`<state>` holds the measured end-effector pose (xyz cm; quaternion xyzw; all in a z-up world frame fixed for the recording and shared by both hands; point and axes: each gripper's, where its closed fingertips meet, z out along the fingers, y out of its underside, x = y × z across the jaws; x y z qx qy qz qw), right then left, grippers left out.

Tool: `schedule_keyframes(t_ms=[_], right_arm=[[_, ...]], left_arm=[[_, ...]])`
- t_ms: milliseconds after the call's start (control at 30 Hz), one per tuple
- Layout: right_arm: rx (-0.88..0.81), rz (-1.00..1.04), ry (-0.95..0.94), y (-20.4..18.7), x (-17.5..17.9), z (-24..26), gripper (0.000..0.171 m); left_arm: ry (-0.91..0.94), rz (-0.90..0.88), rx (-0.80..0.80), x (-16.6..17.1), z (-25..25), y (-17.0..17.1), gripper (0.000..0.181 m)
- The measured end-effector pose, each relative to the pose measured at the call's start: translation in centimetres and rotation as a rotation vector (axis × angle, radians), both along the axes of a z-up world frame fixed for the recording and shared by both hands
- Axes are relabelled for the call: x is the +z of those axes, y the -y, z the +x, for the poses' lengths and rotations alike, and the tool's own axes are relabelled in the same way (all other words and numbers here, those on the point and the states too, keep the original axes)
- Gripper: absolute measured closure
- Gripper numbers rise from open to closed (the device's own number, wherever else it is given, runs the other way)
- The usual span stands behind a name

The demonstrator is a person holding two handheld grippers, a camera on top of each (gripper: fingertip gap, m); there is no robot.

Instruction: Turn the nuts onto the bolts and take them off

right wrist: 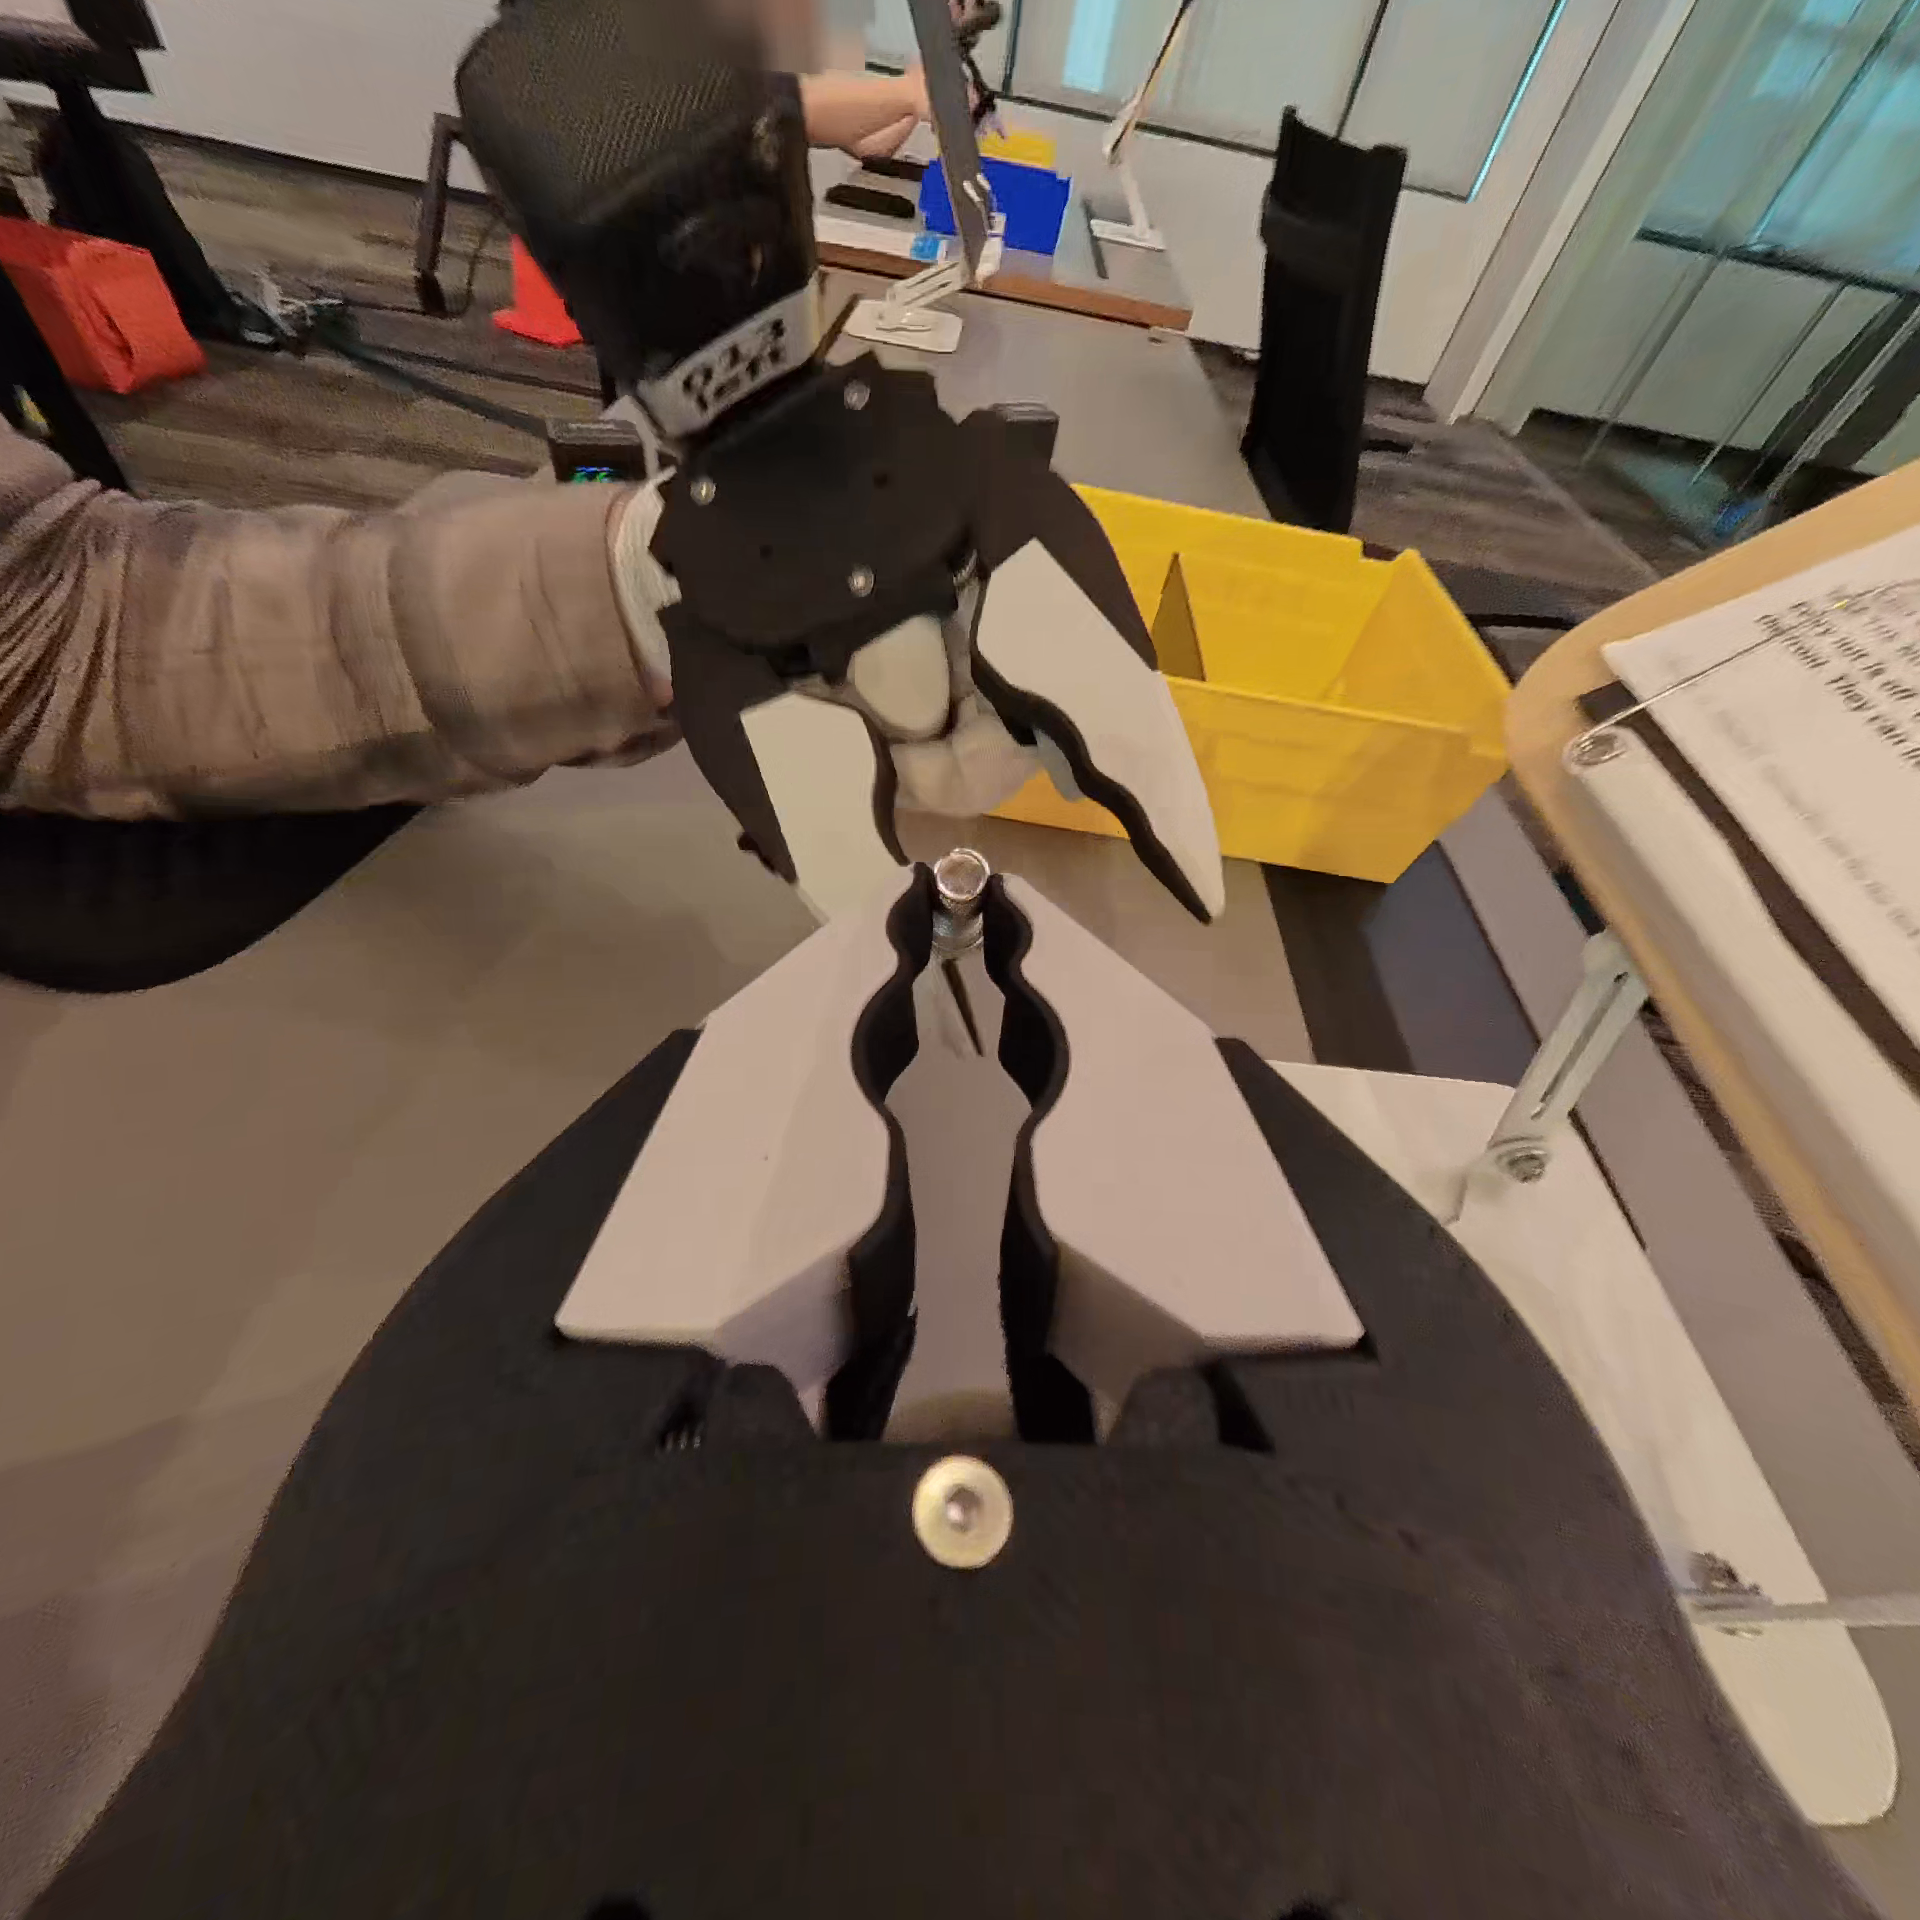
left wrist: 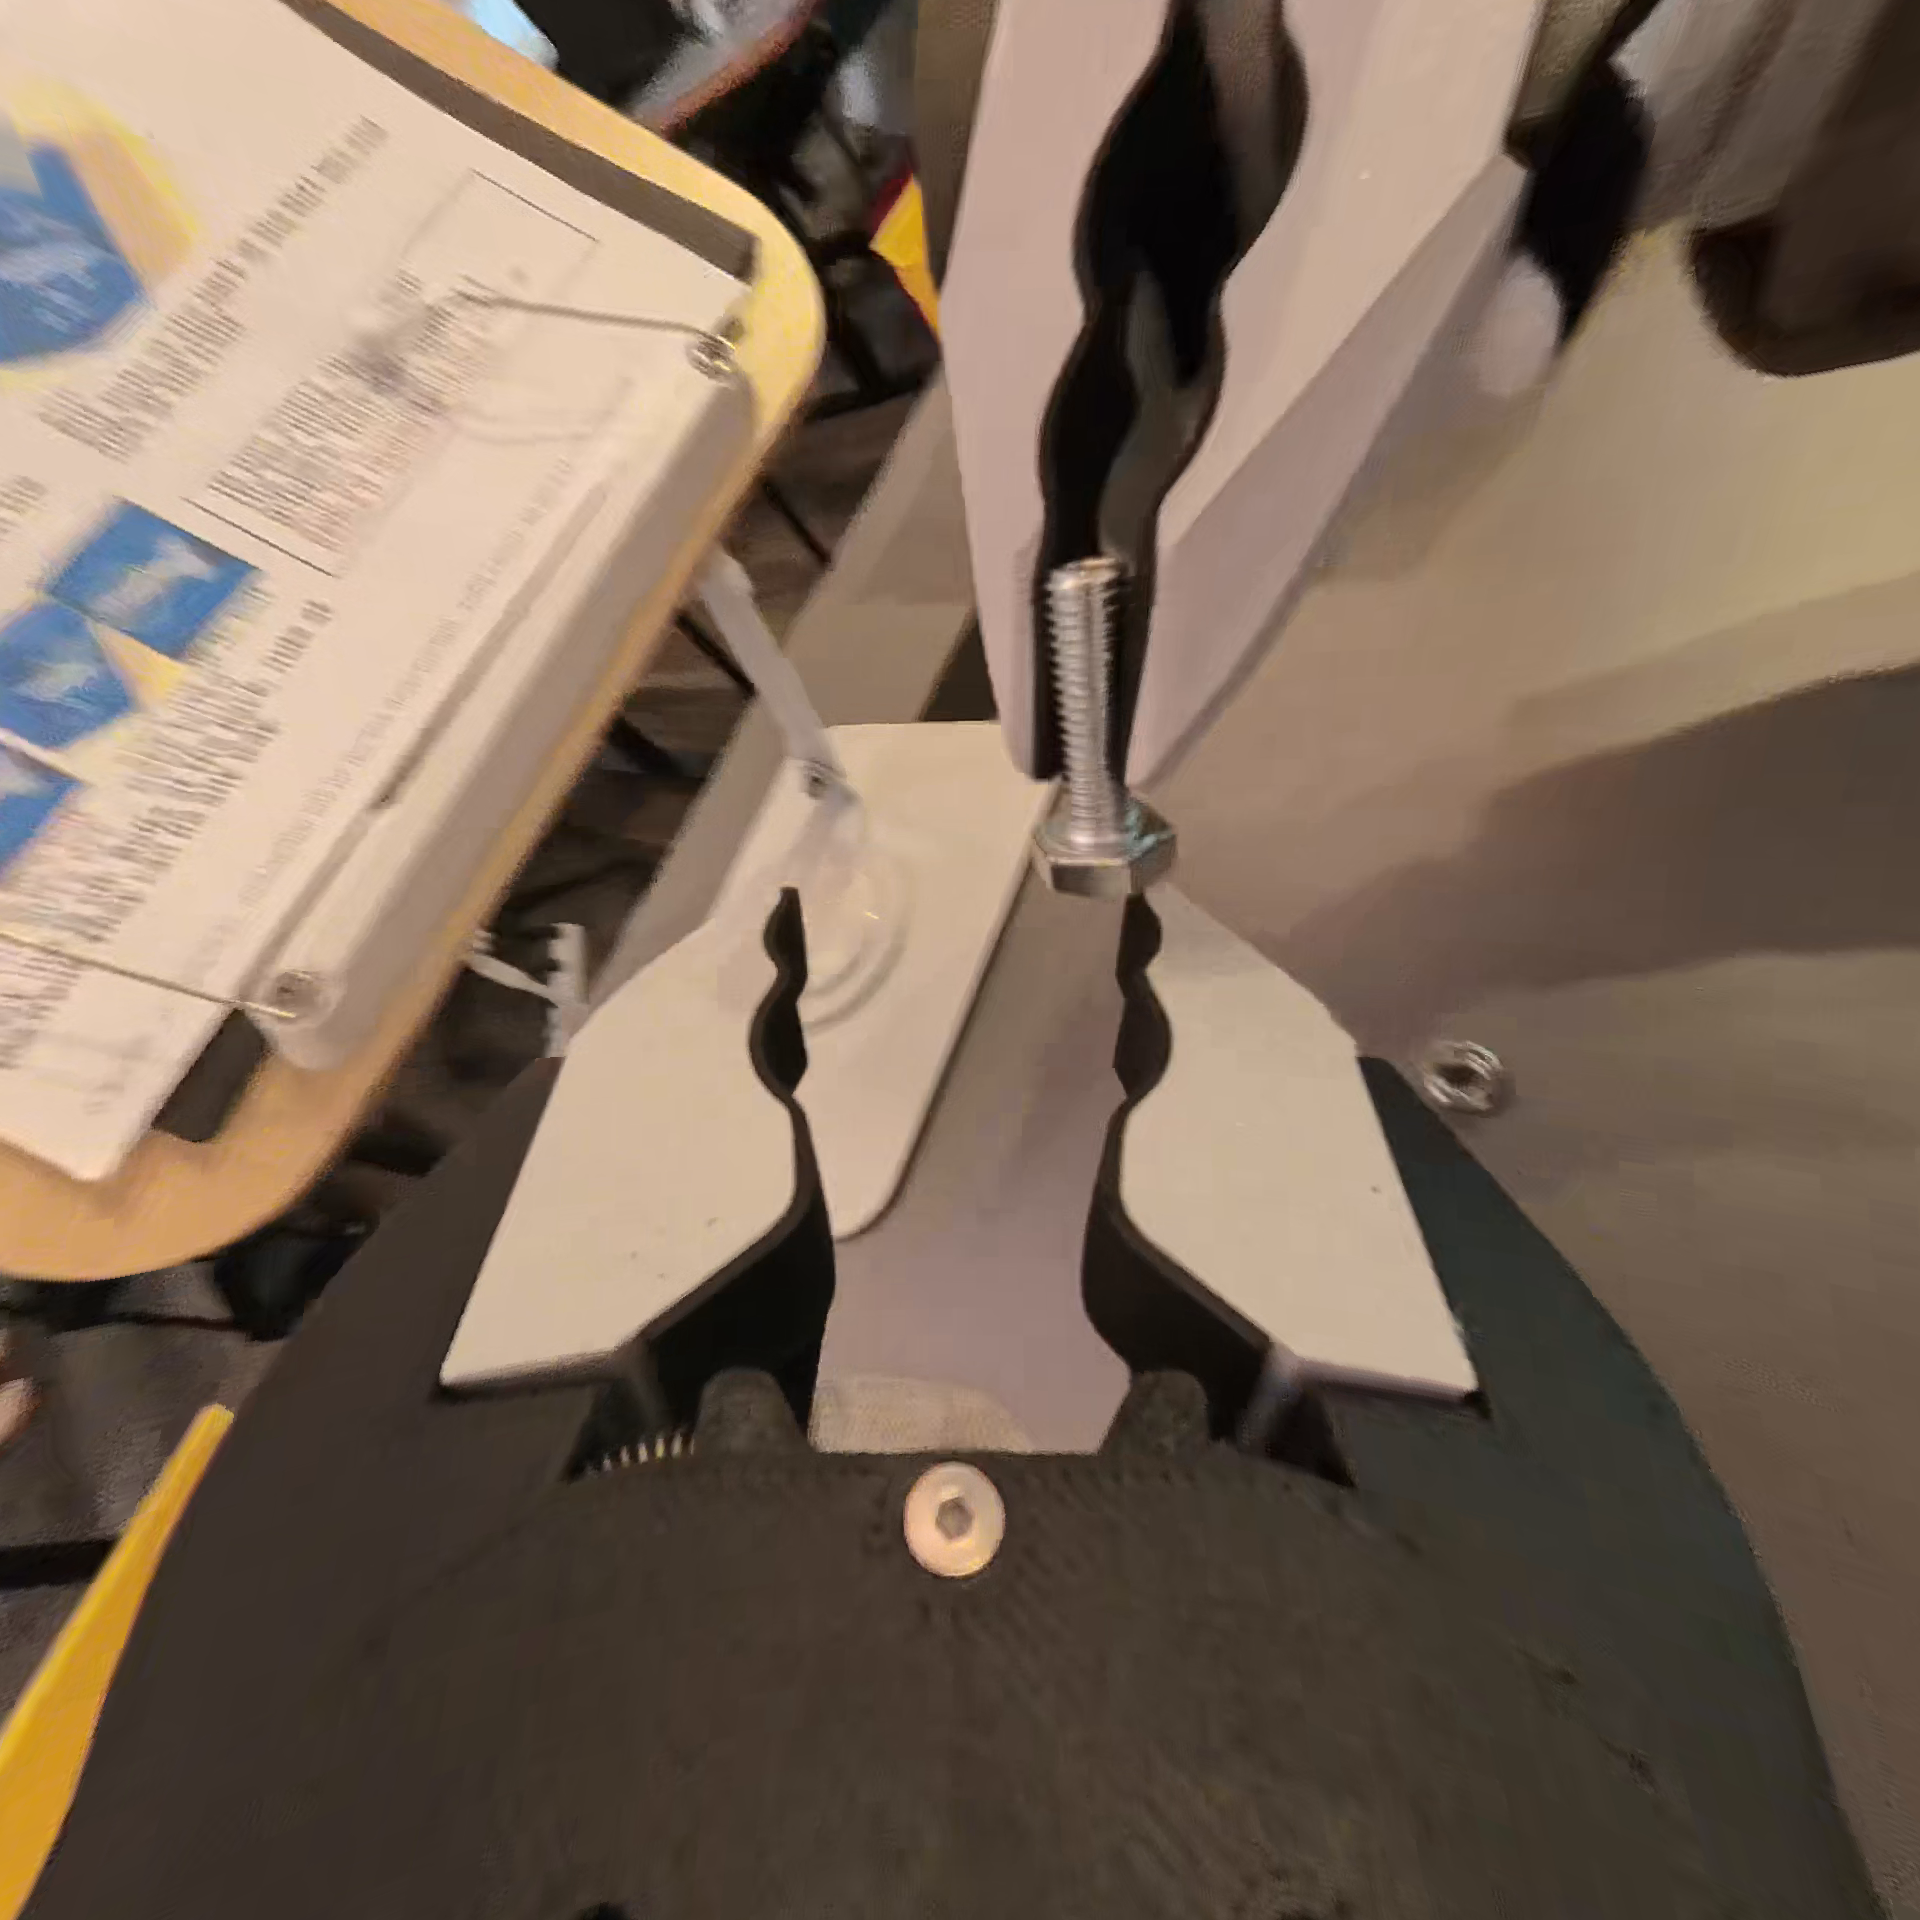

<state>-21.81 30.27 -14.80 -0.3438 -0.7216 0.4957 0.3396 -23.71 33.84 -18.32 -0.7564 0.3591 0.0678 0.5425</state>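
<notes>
Bolt [left wrist: 1086, 717] bright metal, shiny, threaded shank, hex head. Loose nut [left wrist: 1463, 1076] same glossy metal. Left tongs [left wrist: 961, 925] matt pale plastic faces, black wavy inner lining, rough-textured black plastic body (printed look). Right tongs [right wrist: 961, 894] likewise. Worktop [left wrist: 1558, 935] smooth matt grey. Bin [right wrist: 1340, 717] glossy yellow plastic. Board [left wrist: 790, 343] pale wood edge, paper sheet [left wrist: 312, 520] on top.

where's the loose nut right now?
In the left wrist view the loose nut lies flat on the grey tabletop, just off the outer edge of the left gripper's right-hand finger, below and right of the bolt in the right gripper.
</notes>
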Motion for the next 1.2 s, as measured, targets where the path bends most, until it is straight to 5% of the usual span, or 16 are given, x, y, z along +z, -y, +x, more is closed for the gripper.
schedule_keyframes(t_ms=[33,567,733,867,1200], right_arm=[[-0.017,0.016,-0.006,-0.1,0.2,-0.1,0.164],[-0.168,0.069,-0.055,-1.7,2.0,-1.2,0.164],[-0.171,0.080,-0.079,-1.6,2.6,-1.1,0.164],[-0.137,0.092,-0.103,-1.1,2.8,-0.8,0.164],[-0.140,0.148,-0.072,-1.2,2.3,-0.4,0.164]], left_arm=[[-0.016,0.034,0.010,0.2,0.1,-0.4,0.126],[-0.096,0.344,0.113,3.7,1.1,-2.2,0.165],[-0.074,0.336,0.130,3.7,0.9,-2.3,0.154],[0.075,0.302,0.043,4.2,2.0,-1.7,0.165],[0.107,0.266,-0.013,3.9,2.6,-1.2,0.164]])
